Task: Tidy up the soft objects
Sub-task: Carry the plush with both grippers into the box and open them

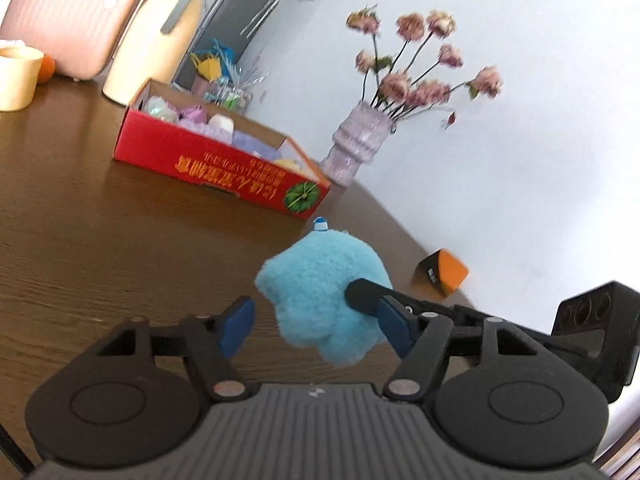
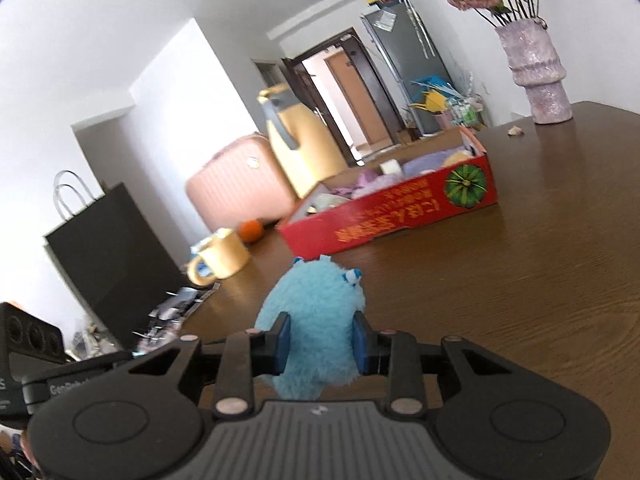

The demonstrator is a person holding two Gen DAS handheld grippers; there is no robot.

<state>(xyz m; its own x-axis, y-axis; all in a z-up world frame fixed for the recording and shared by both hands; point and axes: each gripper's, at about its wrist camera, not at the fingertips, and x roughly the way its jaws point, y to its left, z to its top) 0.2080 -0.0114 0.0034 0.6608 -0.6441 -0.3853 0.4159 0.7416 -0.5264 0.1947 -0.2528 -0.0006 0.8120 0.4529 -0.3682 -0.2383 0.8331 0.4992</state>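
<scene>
Your right gripper [image 2: 320, 348] is clamped on the blue plush toy [image 2: 316, 320], lifted over the table [image 2: 520, 280]. Your left gripper [image 1: 316, 328] is spread apart beside it. The red box [image 2: 392, 224] lies ahead, long side facing you.

Home living-dining room, wooden table [image 2: 540, 260], vase of dried flowers [image 1: 358, 142], fridge [image 2: 412, 68], pink suitcase [image 2: 236, 188], hallway doors

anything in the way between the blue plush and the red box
Nothing visible does. The right gripper is shut on the blue plush, and only bare brown table lies between it and the red box. The yellow mug and the vase stand off to either side.
</scene>
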